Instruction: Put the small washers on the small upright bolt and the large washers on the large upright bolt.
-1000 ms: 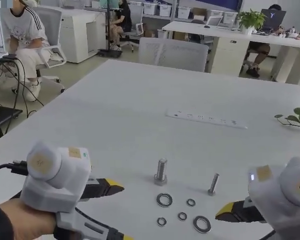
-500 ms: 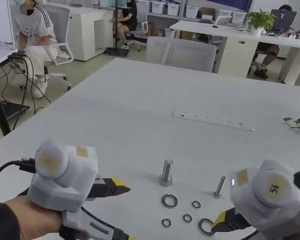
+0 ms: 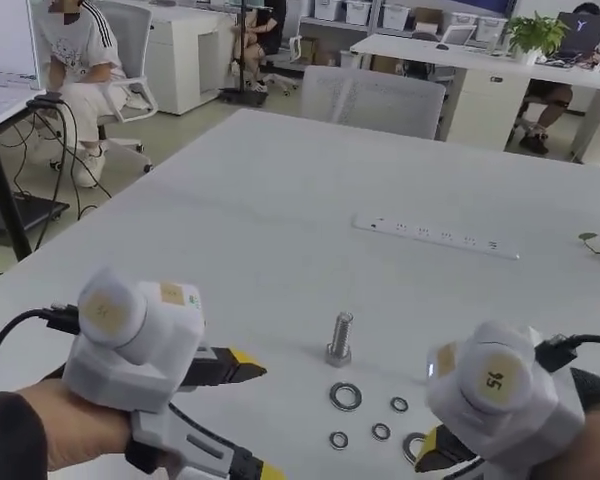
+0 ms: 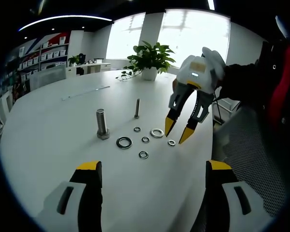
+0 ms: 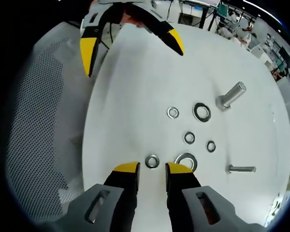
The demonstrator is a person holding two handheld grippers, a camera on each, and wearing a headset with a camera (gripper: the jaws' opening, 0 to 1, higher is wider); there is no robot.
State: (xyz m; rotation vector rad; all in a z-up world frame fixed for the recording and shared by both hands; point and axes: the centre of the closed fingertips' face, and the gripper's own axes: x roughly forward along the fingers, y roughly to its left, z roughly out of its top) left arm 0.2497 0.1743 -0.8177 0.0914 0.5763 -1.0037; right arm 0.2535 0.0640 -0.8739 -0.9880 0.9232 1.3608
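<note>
Moving in since the earlier frame, the right claw (image 5: 153, 168) now hangs low over the washers (image 5: 189, 137) scattered on the table (image 3: 280, 230) just on the person's side of the large bolt (image 3: 340, 338). Its jaws stand slightly apart, holding nothing, with 1 small washer (image 5: 152, 161) lying flat just ahead of the tips. The left claw (image 4: 153, 166) is spread wide and empty, well apart from the large bolt. All 4 small and 2 large rings lie loose, none on a bolt. They look thin, stiff, light and likely to skid on the smooth table, so pinching across the outer rim seems best. In the head view the right claw's housing hides the small bolt (image 4: 137, 108) and part of 1 large washer (image 4: 157, 132).
</note>
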